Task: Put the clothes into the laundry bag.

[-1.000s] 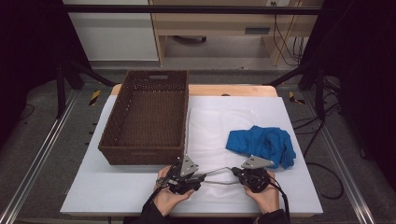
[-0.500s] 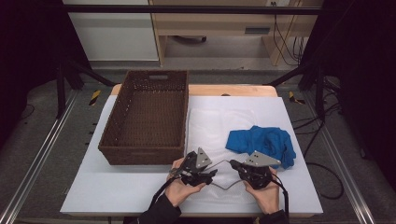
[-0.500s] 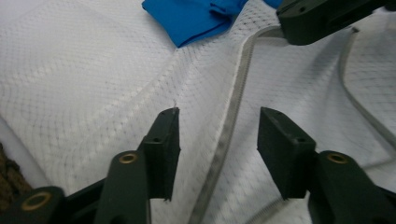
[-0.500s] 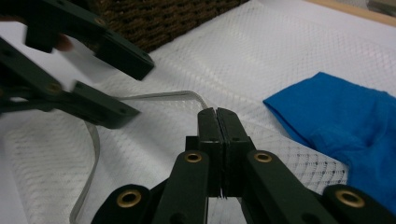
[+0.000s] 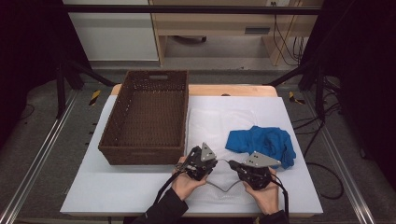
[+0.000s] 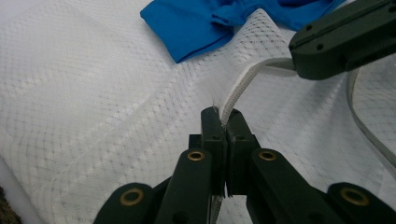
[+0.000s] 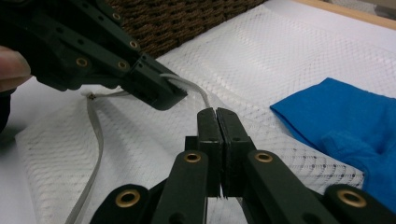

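Note:
A white mesh bag (image 5: pixel 219 121) lies flat on the table with a blue cloth (image 5: pixel 261 142) on its right part. A white strap (image 6: pixel 243 81) runs from the bag's near edge between both grippers. My left gripper (image 6: pixel 223 114) has just been closing and is now shut on the strap. My right gripper (image 7: pixel 216 112) is shut on the same strap (image 7: pixel 189 84) a short way along. In the high view the left gripper (image 5: pixel 215 161) and right gripper (image 5: pixel 232 163) face each other closely, and the strap sags in a loop (image 5: pixel 224 186) toward the near edge.
A dark wicker basket (image 5: pixel 144 121) stands on the left of the white table top (image 5: pixel 116 186), right beside the mesh bag. The other gripper (image 6: pixel 327 42) reaches in from the upper right of the left gripper view. Cables lie on the floor at right.
The left gripper moved right and slightly away from me, toward the right gripper, and its jaws closed on the strap. The strap between the grippers went from stretched to a slack loop.

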### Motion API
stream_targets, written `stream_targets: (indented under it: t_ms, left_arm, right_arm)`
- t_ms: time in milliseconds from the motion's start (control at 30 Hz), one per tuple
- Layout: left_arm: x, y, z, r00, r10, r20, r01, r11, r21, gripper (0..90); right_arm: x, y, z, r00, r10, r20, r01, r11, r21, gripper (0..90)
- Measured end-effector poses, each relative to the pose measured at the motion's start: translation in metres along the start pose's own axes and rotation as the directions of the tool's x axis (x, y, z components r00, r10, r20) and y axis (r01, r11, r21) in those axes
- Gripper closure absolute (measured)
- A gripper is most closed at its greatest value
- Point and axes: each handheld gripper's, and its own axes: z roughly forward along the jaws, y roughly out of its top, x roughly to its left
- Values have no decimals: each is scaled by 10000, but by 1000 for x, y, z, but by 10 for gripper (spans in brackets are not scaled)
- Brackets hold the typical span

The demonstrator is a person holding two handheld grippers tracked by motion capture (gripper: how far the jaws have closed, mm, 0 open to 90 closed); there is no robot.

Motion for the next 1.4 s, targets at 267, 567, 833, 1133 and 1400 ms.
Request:
stream_targets:
  t_ms: [267, 567, 833, 1133, 1400]
  left_arm:
    - [1, 2, -10, 9994, -343, -64, 339, 9979, -550, 889]
    - [1, 6, -13, 9988, -460, -136, 446, 9948, -917, 888]
    - [3, 16, -21, 9978, -630, -186, 596, 9872, -1477, 889]
    - [-1, 14, -25, 9968, -758, -268, 691, 9784, -1947, 888]
    - [4, 8, -19, 9968, -792, -134, 758, 9822, -1720, 888]
  right_arm:
    - [8, 0, -25, 9992, 301, -260, -317, 9974, -650, 803]
    - [15, -37, -10, 9968, 729, -338, -687, 9912, 1127, 900]
    - [10, -50, -5, 9952, 972, -110, -945, 9842, 1496, 900]
    - [10, -50, -5, 9949, 1007, -98, -981, 9841, 1479, 900]
    - [4, -24, -34, 9952, 973, -38, -974, 9952, -71, 812]
